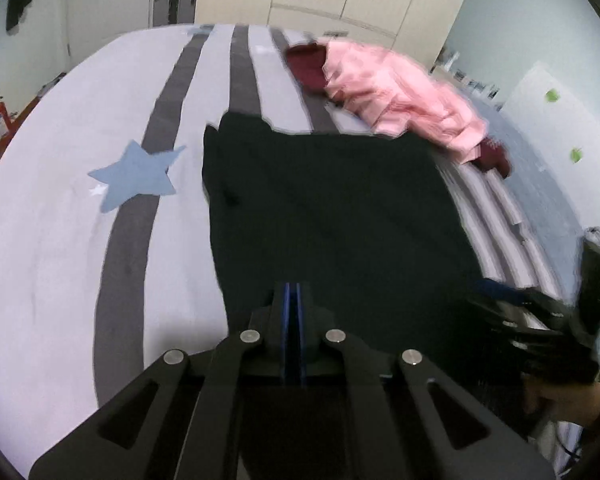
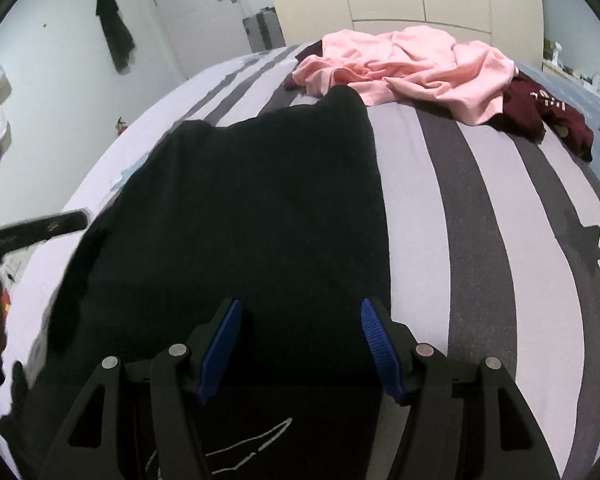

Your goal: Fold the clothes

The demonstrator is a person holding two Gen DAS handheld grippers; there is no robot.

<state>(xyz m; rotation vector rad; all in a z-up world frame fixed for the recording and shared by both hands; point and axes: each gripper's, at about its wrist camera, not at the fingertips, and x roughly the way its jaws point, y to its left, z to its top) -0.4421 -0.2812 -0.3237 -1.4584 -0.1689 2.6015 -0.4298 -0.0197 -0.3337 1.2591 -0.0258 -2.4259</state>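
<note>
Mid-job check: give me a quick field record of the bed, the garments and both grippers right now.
surface: striped bedspread with star patches
garment in work: black garment, spread flat
waiting pile: pink garment lying over a maroon garment, at the far end
left gripper: shut, over the black garment's near edge; grip on cloth unclear
right gripper: open, above the black garment

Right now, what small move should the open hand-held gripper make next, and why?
Probably close the right hand-held gripper on the black cloth garment: its blue pads stand apart over the near edge, while the left hand-held gripper is already shut there.
</note>
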